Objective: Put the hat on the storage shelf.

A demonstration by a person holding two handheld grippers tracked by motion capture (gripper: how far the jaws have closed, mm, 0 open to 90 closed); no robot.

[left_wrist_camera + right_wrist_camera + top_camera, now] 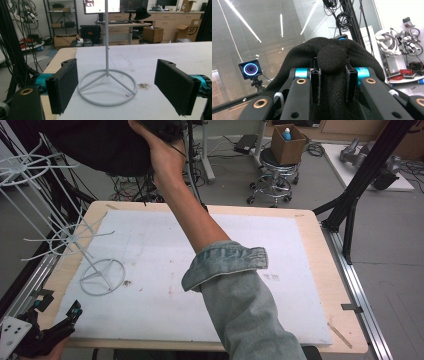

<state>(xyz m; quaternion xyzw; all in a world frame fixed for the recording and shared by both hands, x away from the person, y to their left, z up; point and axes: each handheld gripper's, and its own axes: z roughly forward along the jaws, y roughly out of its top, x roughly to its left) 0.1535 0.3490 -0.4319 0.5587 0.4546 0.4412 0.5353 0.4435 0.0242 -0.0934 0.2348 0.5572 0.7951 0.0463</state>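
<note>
A white wire rack (102, 276) stands on its ring base at the table's left, its thin pole tilting up to several spoked arms. My left gripper (70, 317) rests open at the near left corner; in the left gripper view its pads (66, 85) stand wide apart in front of the rack's ring base (107, 87), touching nothing. The person's right arm (200, 230) reaches up and away over the table to a black hat (100, 145) held high at the top left. My right gripper (333, 66) is shut on the black hat (332, 56), just under its round top knob.
A white mat (280, 250) covers the wooden table. Behind the table stands a stool carrying a cardboard box (287, 145). A black frame leg (350, 210) rises at the right edge. Cables hang along the left side (15, 50).
</note>
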